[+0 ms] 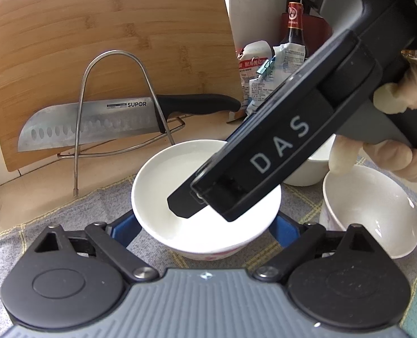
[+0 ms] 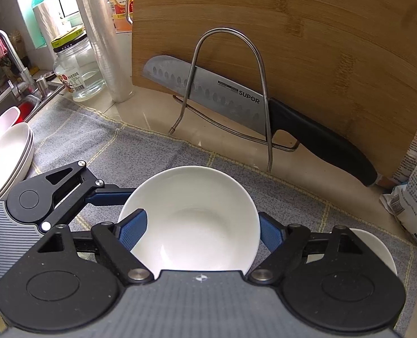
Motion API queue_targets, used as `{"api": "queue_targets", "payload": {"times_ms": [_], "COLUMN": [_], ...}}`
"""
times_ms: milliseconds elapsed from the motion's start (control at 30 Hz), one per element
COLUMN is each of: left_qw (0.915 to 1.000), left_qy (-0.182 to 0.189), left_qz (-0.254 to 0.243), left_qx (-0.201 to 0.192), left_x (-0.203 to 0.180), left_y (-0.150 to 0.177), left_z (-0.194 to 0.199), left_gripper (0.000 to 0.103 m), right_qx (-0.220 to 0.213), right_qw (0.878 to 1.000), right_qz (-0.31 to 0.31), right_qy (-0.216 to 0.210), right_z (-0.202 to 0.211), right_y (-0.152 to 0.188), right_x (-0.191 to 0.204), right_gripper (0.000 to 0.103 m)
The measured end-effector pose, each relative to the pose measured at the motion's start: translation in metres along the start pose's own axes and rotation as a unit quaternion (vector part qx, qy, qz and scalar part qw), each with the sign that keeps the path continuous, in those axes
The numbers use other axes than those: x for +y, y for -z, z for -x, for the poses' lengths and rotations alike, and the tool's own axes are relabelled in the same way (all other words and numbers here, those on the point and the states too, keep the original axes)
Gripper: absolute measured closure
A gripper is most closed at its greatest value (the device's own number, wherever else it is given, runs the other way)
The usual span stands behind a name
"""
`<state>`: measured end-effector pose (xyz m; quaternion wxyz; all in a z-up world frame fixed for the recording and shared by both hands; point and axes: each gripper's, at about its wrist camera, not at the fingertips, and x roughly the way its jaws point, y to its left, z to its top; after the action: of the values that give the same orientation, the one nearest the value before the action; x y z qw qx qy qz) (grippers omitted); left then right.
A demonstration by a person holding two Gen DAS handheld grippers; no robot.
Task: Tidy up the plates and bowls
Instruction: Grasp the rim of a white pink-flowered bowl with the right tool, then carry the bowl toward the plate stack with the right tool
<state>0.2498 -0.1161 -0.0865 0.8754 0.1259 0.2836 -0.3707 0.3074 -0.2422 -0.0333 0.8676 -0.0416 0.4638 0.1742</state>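
White bowl (image 1: 180,174) on the grey cloth (image 1: 67,219) on the table (image 1: 39,186), between the fingers of the left tongs (image 1: 205,232), one at each side of its wall; clamped or merely close, cannot tell. Right tongs (image 2: 200,232) apart over the same bowl: one finger inside, the other outside the rim. Second bowl (image 1: 371,205) just beside. Stack of plates (image 2: 8,152) at the cloth's edge.

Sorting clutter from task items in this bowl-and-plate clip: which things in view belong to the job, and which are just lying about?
Part of the job: centre white bowl, second bowl, third bowl, stacked plates.

Just lying about: cutting board, knife, glass jar, sauce bottle, packets.
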Motion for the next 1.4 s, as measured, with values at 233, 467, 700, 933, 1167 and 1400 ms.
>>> {"api": "queue_targets", "payload": {"times_ms": [233,467,700,933,1167,1400], "left_qw": [0.9999,0.9998,0.9992,0.9983,0.9978,0.9968], "left_qy": [-0.002,-0.007,-0.012,-0.025,-0.033,-0.037], "left_qz": [-0.007,-0.011,-0.005,0.001,0.004,0.015], "left_qx": [0.008,0.017,0.038,0.052,0.058,0.069], "left_x": [-0.002,-0.002,0.004,0.006,0.012,0.021], "left_y": [0.000,0.004,0.024,0.042,0.052,0.066], "left_z": [0.018,0.055,0.097,0.126,0.138,0.143], "left_gripper": [0.008,0.008,0.008,0.008,0.008,0.008], "right_qx": [-0.001,-0.011,-0.009,0.000,0.004,0.012], "right_qw": [1.000,0.999,0.998,0.996,0.995,0.994], "right_qz": [-0.005,-0.014,0.004,0.019,0.031,0.031], "right_qy": [-0.010,-0.037,-0.067,-0.087,-0.093,-0.102], "right_z": [0.008,0.028,0.037,0.038,0.035,0.023], "right_y": [0.003,0.010,0.022,0.031,0.036,0.037], "right_x": [0.010,0.029,0.070,0.104,0.125,0.140], "right_gripper": [0.015,0.015,0.014,0.014,0.014,0.014]}}
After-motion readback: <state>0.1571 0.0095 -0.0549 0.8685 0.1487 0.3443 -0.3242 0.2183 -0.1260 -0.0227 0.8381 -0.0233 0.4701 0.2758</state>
